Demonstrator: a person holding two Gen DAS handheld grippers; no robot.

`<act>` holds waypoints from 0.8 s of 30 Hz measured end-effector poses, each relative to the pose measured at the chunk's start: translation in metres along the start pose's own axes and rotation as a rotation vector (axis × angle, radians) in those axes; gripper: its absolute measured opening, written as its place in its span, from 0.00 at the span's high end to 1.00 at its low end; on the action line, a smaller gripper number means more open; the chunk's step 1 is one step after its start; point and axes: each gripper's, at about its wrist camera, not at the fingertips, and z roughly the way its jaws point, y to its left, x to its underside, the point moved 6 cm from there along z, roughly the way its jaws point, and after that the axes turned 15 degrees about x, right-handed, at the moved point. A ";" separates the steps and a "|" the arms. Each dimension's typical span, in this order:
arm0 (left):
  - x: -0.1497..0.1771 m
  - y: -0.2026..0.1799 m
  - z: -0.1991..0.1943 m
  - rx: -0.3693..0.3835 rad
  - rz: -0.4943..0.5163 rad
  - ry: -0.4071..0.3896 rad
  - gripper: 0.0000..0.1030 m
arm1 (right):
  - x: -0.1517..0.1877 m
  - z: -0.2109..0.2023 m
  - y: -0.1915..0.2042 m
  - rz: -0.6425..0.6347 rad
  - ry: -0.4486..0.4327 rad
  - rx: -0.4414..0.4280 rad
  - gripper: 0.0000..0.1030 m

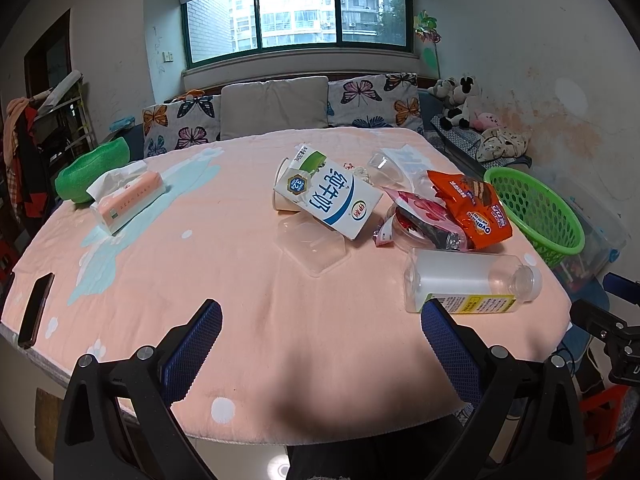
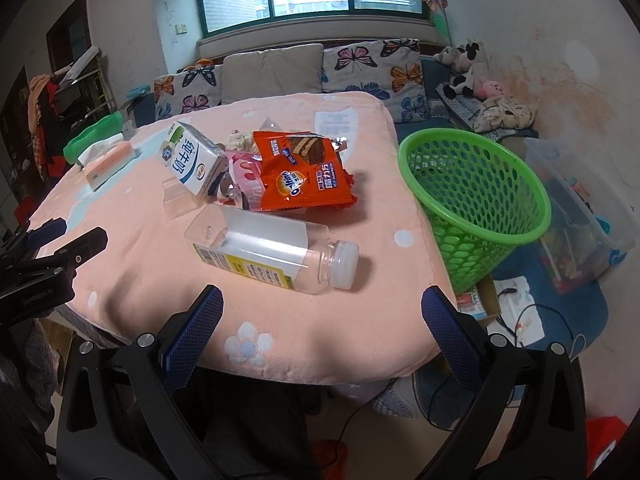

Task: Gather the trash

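Bottle: a clear, empty plastic bottle [image 2: 272, 249] with a yellow label lies on its side on the pink-covered table [image 2: 120, 216], near the green mesh basket [image 2: 476, 200].
Handling: likely light, smooth, prone to rolling; best gripped across its flat body.
Right gripper [image 2: 322, 312]: fingers wide apart, empty.
Left gripper [image 1: 320, 328]: likewise spread, empty.

Pink cloth [image 2: 280, 320] showing white flowers; basket [image 2: 472, 200] glowing green; wrapper [image 2: 304, 168] showing orange; cushions [image 1: 376, 100] wearing butterflies.
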 end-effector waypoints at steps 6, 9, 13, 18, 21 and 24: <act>0.000 0.001 0.001 -0.001 -0.001 0.001 0.06 | -0.001 0.003 0.002 -0.006 -0.003 -0.005 0.04; -0.001 0.003 0.003 -0.002 -0.002 0.004 0.06 | -0.002 0.005 0.001 -0.008 -0.002 -0.007 0.04; -0.005 0.010 0.009 -0.006 -0.006 0.008 0.06 | -0.006 0.009 0.002 -0.013 -0.004 -0.010 0.04; -0.008 0.014 0.013 -0.006 -0.014 0.015 0.06 | -0.015 0.017 0.002 -0.015 -0.006 -0.021 0.04; -0.008 0.016 0.015 -0.004 -0.018 0.020 0.06 | -0.023 0.023 0.003 -0.025 -0.012 -0.023 0.04; -0.008 0.018 0.017 -0.001 -0.020 0.026 0.06 | -0.032 0.031 0.007 -0.040 -0.017 -0.032 0.04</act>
